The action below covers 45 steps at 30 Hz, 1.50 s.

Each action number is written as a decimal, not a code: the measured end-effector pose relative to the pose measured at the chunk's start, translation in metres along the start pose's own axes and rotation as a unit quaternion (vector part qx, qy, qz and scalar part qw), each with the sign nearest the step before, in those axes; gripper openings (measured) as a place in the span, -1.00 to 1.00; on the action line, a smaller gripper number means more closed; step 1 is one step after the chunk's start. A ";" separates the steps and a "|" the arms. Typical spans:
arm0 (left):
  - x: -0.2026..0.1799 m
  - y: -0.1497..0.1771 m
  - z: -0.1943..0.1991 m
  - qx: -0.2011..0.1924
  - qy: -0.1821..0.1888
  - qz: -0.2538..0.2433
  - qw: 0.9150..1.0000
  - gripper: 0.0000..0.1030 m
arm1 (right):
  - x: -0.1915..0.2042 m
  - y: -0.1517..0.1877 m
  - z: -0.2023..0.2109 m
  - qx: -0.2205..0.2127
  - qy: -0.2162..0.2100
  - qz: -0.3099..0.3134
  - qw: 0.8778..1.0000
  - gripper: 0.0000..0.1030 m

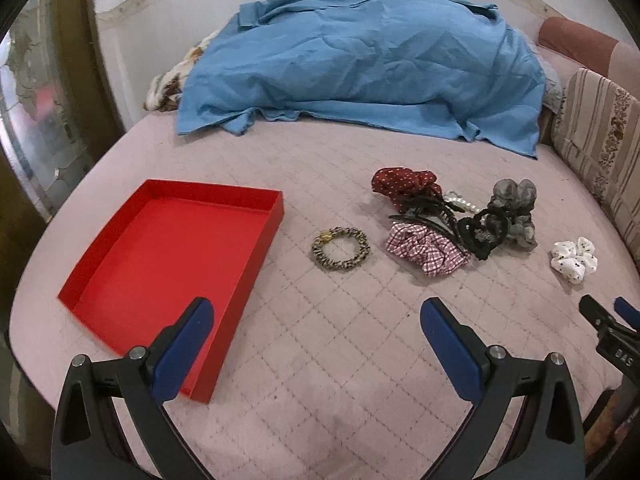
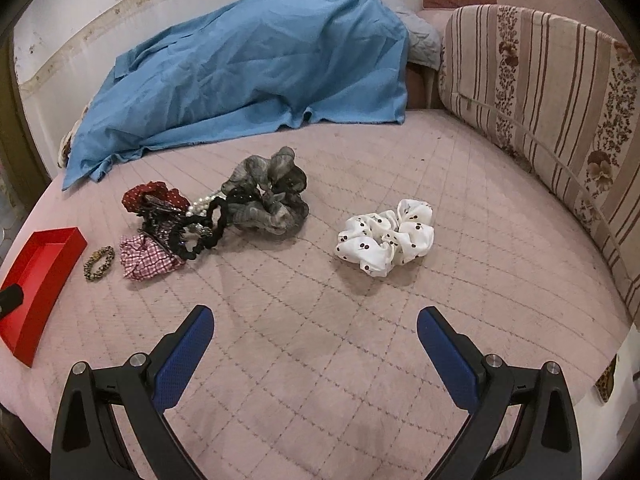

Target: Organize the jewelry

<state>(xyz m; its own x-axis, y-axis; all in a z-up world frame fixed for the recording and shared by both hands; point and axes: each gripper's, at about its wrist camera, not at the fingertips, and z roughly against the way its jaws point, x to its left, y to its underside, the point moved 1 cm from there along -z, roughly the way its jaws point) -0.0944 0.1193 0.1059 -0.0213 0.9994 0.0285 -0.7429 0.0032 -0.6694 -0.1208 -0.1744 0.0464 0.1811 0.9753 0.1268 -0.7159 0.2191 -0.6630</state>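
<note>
Counting from my feeds, I see 6 fabric scrunchies on the pink quilted bedcover (image 2: 360, 360): 1 white cherry-print scrunchie (image 2: 386, 237) lying apart, 1 leopard-print ring scrunchie (image 1: 340, 248) just beside the shallow red cardboard tray (image 1: 168, 256), which holds nothing, and 4 in a tangled pile (image 2: 216, 220) with what looks like 1 pearl strand (image 2: 199, 205). My left gripper (image 1: 316, 314) and right gripper (image 2: 315, 322) hover spread wide, holding nothing.

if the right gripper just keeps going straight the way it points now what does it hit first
Most likely the white spotted scrunchie, lying alone slightly right of the open right gripper. Only bare quilted bedcover lies before it, though depth is hard to judge.
</note>
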 end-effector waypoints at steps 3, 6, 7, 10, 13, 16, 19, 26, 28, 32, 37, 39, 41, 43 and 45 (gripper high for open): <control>-0.002 -0.008 -0.011 0.013 0.023 -0.006 1.000 0.67 | -0.005 -0.002 -0.011 0.011 -0.008 -0.005 1.000 0.99; -0.010 -0.017 -0.022 0.028 0.045 -0.013 0.998 0.48 | -0.016 -0.007 -0.022 0.018 -0.006 -0.017 1.000 0.99; -0.013 -0.022 -0.027 0.030 0.054 -0.013 0.998 0.48 | -0.020 -0.009 -0.024 0.018 -0.002 -0.021 1.000 0.99; -0.024 -0.038 -0.041 0.031 0.077 -0.011 0.996 0.48 | -0.037 -0.017 -0.033 0.017 0.015 -0.032 0.999 0.97; -0.033 -0.058 -0.062 0.042 0.102 0.003 0.994 0.48 | -0.050 -0.027 -0.042 0.016 0.025 -0.038 0.999 0.92; -0.037 -0.076 -0.086 0.054 0.124 0.027 0.990 0.48 | -0.060 -0.038 -0.053 0.020 0.026 -0.039 0.999 0.89; -0.037 -0.092 -0.116 0.074 0.144 0.053 0.985 0.49 | -0.063 -0.044 -0.062 0.023 0.024 -0.034 0.999 0.82; -0.041 -0.116 -0.165 0.102 0.183 0.090 0.974 0.49 | -0.071 -0.050 -0.083 0.040 0.012 -0.054 0.998 0.72; -0.047 -0.118 -0.178 0.114 0.180 0.085 0.973 0.49 | -0.072 -0.051 -0.089 0.044 0.012 -0.056 0.997 0.70; -0.052 -0.119 -0.193 0.127 0.181 0.083 0.972 0.49 | -0.072 -0.052 -0.099 0.052 0.011 -0.056 0.997 0.57; -0.054 -0.114 -0.205 0.157 0.189 0.096 0.965 -0.75 | -0.073 -0.051 -0.105 0.057 0.013 -0.060 0.996 -0.03; -0.052 -0.111 -0.206 0.163 0.186 0.103 0.963 -0.87 | -0.075 -0.049 -0.108 0.063 0.003 -0.067 0.996 -0.46; -0.050 -0.110 -0.201 0.156 0.185 0.109 0.964 -0.88 | -0.077 -0.048 -0.108 0.065 -0.007 -0.076 0.995 -0.60; -0.047 -0.111 -0.190 0.148 0.191 0.117 0.963 -0.89 | -0.078 -0.048 -0.103 0.062 -0.012 -0.076 0.995 -0.72; -0.045 -0.113 -0.175 0.136 0.198 0.120 0.963 -0.89 | -0.077 -0.049 -0.098 0.058 -0.014 -0.078 0.995 -0.74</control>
<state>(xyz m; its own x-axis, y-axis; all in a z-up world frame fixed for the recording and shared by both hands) 0.1082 0.0805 0.0503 0.0029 0.9053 -0.4247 -0.8970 -0.1854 -0.4012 -0.0340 -0.2635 -0.0033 0.2783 0.9295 0.2419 -0.7535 0.3675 -0.5452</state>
